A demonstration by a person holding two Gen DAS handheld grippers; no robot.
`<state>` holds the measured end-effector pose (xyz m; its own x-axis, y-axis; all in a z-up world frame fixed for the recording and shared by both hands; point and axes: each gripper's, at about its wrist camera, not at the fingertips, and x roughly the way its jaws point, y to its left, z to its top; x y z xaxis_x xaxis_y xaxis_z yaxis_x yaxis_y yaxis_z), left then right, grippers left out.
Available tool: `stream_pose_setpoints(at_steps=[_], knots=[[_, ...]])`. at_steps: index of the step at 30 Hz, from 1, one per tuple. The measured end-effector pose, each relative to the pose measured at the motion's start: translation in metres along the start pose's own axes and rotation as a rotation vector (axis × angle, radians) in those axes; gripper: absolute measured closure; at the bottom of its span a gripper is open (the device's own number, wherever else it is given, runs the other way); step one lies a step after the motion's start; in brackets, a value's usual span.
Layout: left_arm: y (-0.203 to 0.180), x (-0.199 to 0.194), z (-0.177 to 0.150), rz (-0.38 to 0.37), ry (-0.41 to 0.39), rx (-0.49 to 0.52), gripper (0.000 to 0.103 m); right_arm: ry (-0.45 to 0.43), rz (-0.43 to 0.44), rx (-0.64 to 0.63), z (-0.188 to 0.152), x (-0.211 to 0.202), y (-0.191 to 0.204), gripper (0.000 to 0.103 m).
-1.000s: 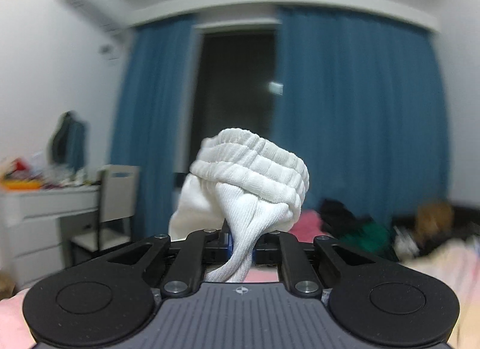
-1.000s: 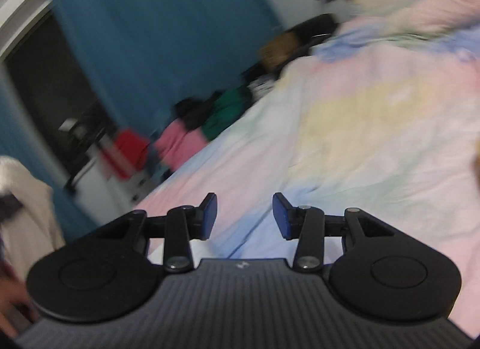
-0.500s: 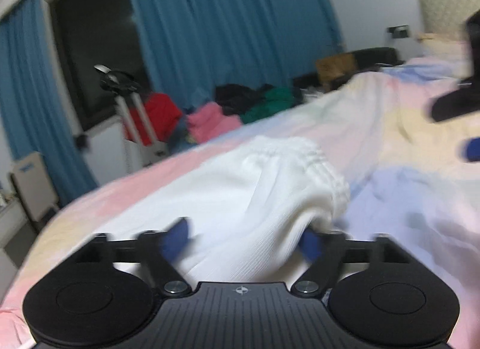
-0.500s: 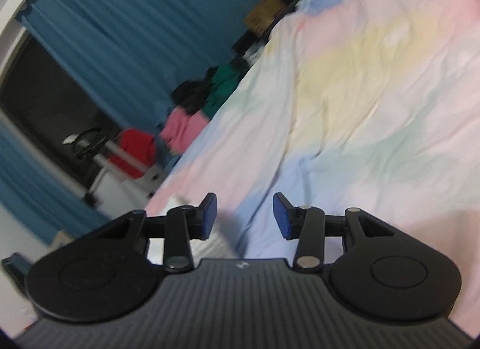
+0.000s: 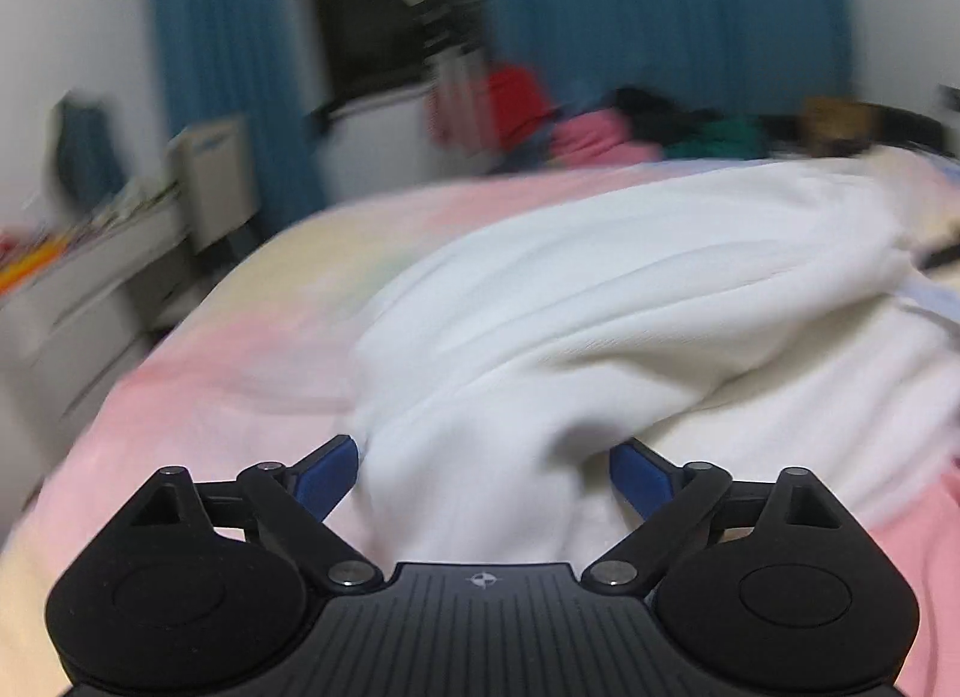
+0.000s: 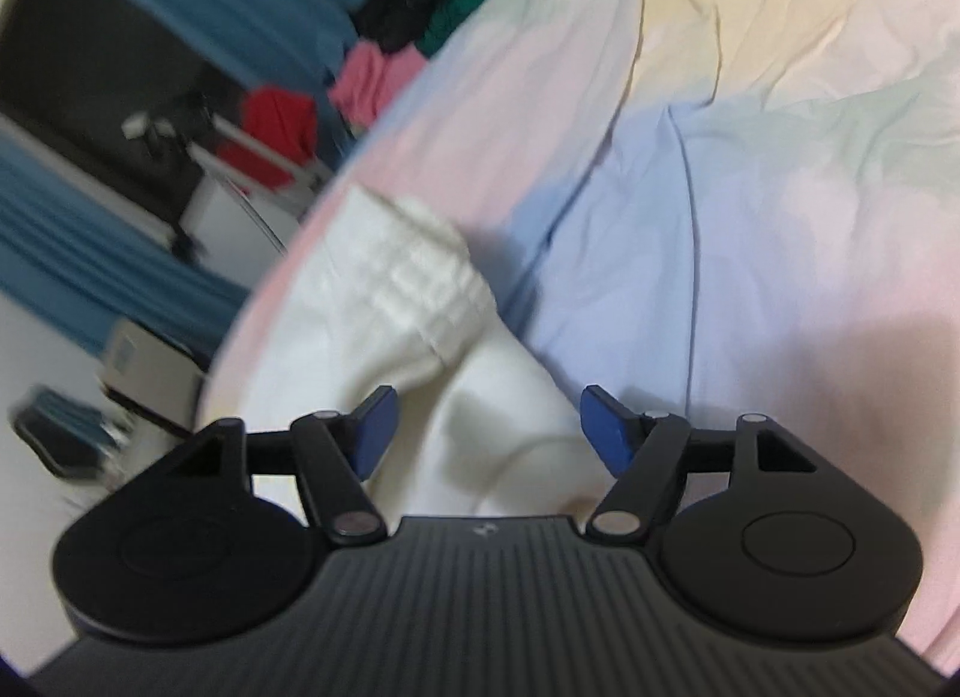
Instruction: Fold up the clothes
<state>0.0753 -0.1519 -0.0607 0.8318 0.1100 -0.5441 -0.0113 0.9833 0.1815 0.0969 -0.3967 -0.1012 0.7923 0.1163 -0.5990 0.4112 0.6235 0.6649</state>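
One white garment (image 5: 600,325) lies rumpled on the pastel bedspread (image 5: 228,373), filling centre-right of your left view — no fold made yet, so nearly all remains. Your left gripper (image 5: 483,472) has just been opening, jaws spread w/ cloth loose between. Right gripper (image 6: 483,427) likewise — spread, just widened, over the ribbed cuff (image 6: 420,277), nothing pinched.

A bed (image 5: 240,373) fills the lower half of both views, covered in a pastel sheet (image 6: 750,169) of pink, yellow, blue and pale green patches, creased in long folds. A white garment (image 5: 630,325) lies straight on the sheet, spread loosely and rumpled; its ribbed elastic band (image 6: 420,271) rests near the bed's edge. At the far end, a heap of pink, green and dark clothes (image 5: 648,130) sits, too blurred to sort out.
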Motion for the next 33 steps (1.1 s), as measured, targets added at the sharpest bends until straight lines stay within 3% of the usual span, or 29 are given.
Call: stream_pose_setpoints(at_steps=[2,6,8,9,11,14,21,27,30,33], knots=[[0.008,0.016,0.003,-0.03,0.072,-0.09,0.011,0.004,-0.055,-0.061,-0.005,0.004,0.007,0.033],[0.039,0.036,-0.002,-0.114,0.102,-0.249,0.012,0.027,-0.165,-0.167,-0.019,0.011,0.014,0.032],[0.066,0.039,-0.01,-0.161,0.097,-0.361,0.035,0.041,-0.172,-0.182,-0.022,0.016,0.014,0.032],[0.074,0.04,-0.011,-0.178,0.084,-0.393,0.041,0.049,-0.16,-0.171,-0.022,0.019,0.013,0.032],[0.089,0.045,-0.009,-0.21,0.061,-0.438,0.063,0.06,-0.122,-0.129,-0.022,0.023,0.009,0.032],[0.114,0.043,-0.004,-0.228,0.026,-0.481,0.076,0.083,-0.061,-0.1,-0.024,0.026,0.007,0.032],[0.167,-0.005,0.003,-0.253,-0.076,-0.508,0.083,0.15,0.136,-0.109,-0.047,0.016,0.027,0.031],[0.239,-0.028,0.006,-0.16,-0.05,-0.501,0.083,0.291,0.339,-0.141,-0.074,0.016,0.054,0.032],[0.268,-0.02,0.004,-0.163,0.071,-0.457,0.081,0.343,0.308,-0.224,-0.088,0.015,0.069,0.032],[0.266,-0.017,-0.001,-0.169,0.153,-0.346,0.075,0.325,0.232,-0.249,-0.089,0.0,0.068,0.032]])
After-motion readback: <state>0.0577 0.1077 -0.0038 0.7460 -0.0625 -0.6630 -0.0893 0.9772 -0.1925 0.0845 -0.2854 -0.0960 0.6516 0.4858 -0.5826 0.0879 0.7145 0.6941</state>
